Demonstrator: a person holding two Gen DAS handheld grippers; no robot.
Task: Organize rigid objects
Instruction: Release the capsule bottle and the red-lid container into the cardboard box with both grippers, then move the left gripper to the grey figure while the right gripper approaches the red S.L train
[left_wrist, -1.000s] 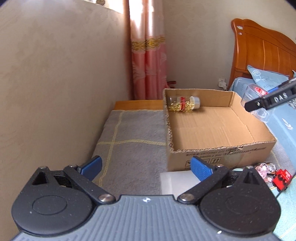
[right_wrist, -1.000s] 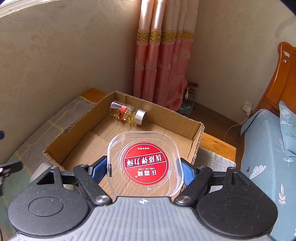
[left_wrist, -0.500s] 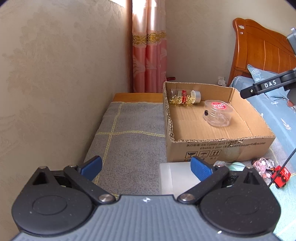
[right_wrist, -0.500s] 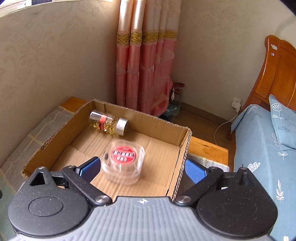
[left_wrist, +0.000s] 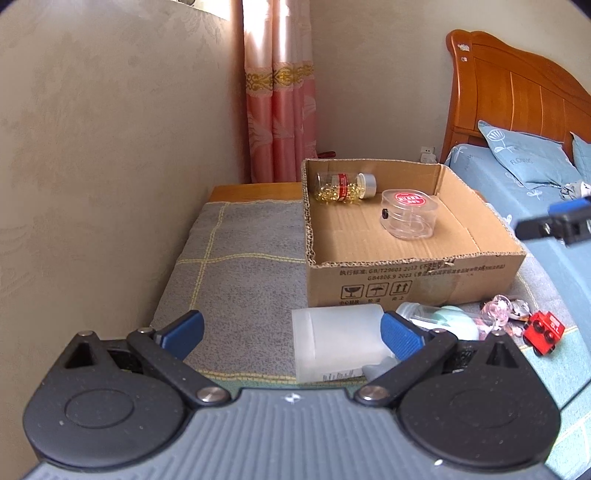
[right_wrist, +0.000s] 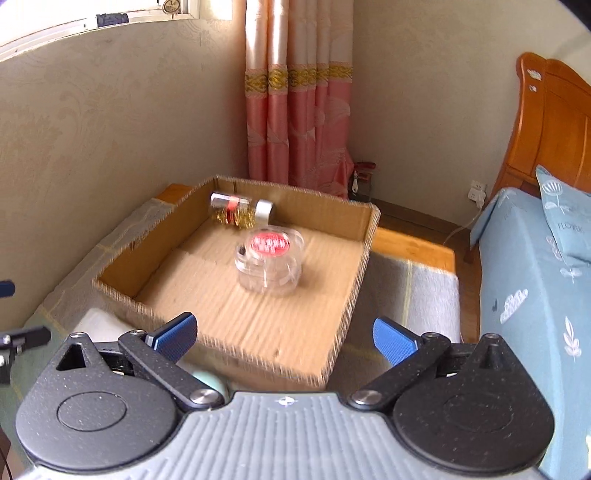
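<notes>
- I take the cardboard box (left_wrist: 406, 273) as my landmark; it sits on the grey mat (left_wrist: 236, 266) with its open top up, so anything lowered into it stays corralled by the low walls.
- Inside the box, the clear round tub with the red label (left_wrist: 409, 213) stands upright near the middle of the floor, clear of every wall, which I read as a settled placement.
- Also inside the box, at its far corner, the glass bottle of gold beads (left_wrist: 345, 187) lies on its side against the back wall, where it is unlikely to roll far.
- My right gripper (right_wrist: 284, 334) hangs over the box's near rim with its jaws opening to full spread; nothing sits between the blue pads (right_wrist: 393, 339), and the tub is well ahead of them.
- My left gripper (left_wrist: 291, 334) hovers just in front of the box's printed front wall, jaws spread wide, gripping nothing.
- A frosted white container (left_wrist: 338, 341) lies on the mat between the left pads, right before the box; I judge it the next pick.
- To the right of the box's front wall wait a pale green item (left_wrist: 448, 319), a pink trinket (left_wrist: 498, 308) and a red toy train (left_wrist: 545, 326), all outside the box.
</notes>
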